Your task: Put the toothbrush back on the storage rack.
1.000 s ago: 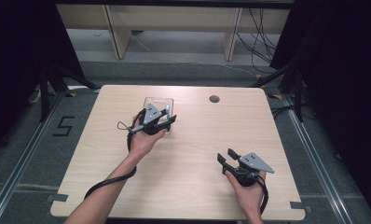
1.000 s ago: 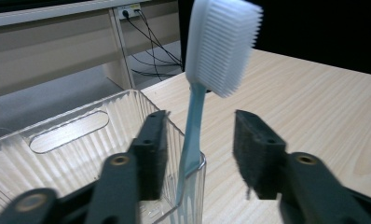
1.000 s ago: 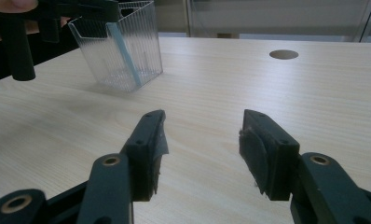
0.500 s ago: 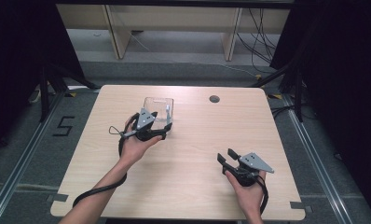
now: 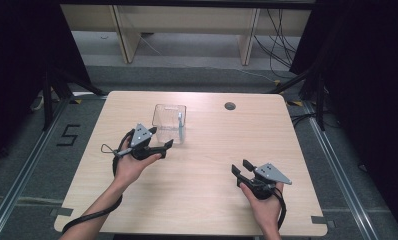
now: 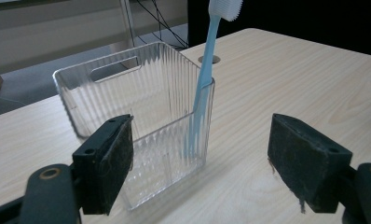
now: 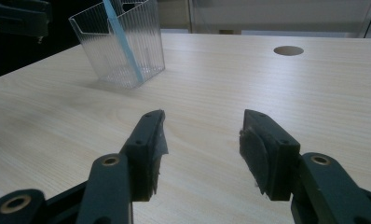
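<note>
Toothbrush (image 6: 203, 88): stood tilted inside clear ribbed bin (image 5: 169, 122), leaned on its rim.
Left gripper (image 5: 159, 139): fingers released, held at the bin's 7 o'clock.
Right gripper (image 5: 242, 167): fingers released, well apart.
Worktop (image 5: 207, 150): cable hole (image 5: 230, 106) seen at 1 o'clock.

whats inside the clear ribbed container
One light blue toothbrush stands tilted in a corner of the clear container, bristle head above the rim. The ribbed walls blur the floor, so small items there cannot be ruled out.

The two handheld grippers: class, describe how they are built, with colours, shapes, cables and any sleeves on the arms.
Both the left gripper and the right gripper are black, each with two blocky jaws faced with dark, worn pads and pivot joints with brass-coloured rings. A grey three-cornered plate tops each. A black cable trails from the left one. The forearms are bare, with no sleeves.
</note>
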Demonstrator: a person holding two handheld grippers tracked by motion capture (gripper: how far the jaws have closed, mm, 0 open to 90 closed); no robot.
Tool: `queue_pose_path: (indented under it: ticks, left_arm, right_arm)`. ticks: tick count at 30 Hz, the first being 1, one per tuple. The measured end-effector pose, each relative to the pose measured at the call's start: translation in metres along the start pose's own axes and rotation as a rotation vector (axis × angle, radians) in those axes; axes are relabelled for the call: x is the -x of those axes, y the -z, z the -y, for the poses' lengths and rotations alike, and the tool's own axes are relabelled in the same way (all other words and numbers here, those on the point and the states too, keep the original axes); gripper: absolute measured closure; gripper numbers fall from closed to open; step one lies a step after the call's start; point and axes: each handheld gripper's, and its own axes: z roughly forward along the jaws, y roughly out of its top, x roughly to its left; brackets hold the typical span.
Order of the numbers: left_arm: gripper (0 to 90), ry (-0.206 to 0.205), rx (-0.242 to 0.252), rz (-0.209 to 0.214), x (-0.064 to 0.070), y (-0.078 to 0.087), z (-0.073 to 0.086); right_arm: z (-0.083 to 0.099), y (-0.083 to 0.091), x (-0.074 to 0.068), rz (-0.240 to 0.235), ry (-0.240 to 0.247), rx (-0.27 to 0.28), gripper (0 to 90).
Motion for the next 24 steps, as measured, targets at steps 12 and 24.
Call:
queue_pose_path:
  ticks: [12,24]
  left_arm:
    - [21.7,-0.009,0.001,-0.01,-0.007,0.035,0.014]
    - [21.7,-0.005,-0.007,-0.041,-0.009,0.062,0.036]
  right_arm:
    - [0.0,0.0,0.0,0.009,0.006,-0.014,49.4]
    - [0.001,0.0,0.0,0.009,0.004,-0.023,49.2]
